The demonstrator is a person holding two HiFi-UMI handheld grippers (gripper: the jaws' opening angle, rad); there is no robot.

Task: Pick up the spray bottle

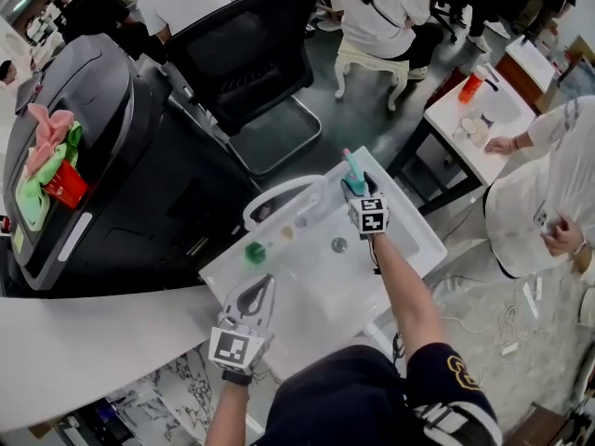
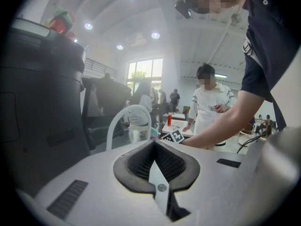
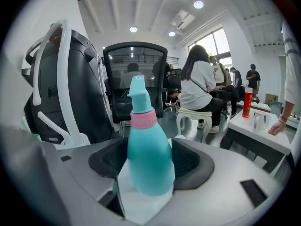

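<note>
Crowded room, with a white table (image 1: 311,295) in front. At its far edge the right gripper (image 1: 356,188) hides most of the spray bottle (image 1: 351,163) in the head view; its own view shows both pads grasping the teal body. The left gripper (image 1: 260,291), at the near side, is clenched shut and empty.

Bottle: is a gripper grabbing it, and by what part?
The right gripper grips the bottle by its wide teal body, below the pink collar. The left gripper is shut and holds nothing.
</note>
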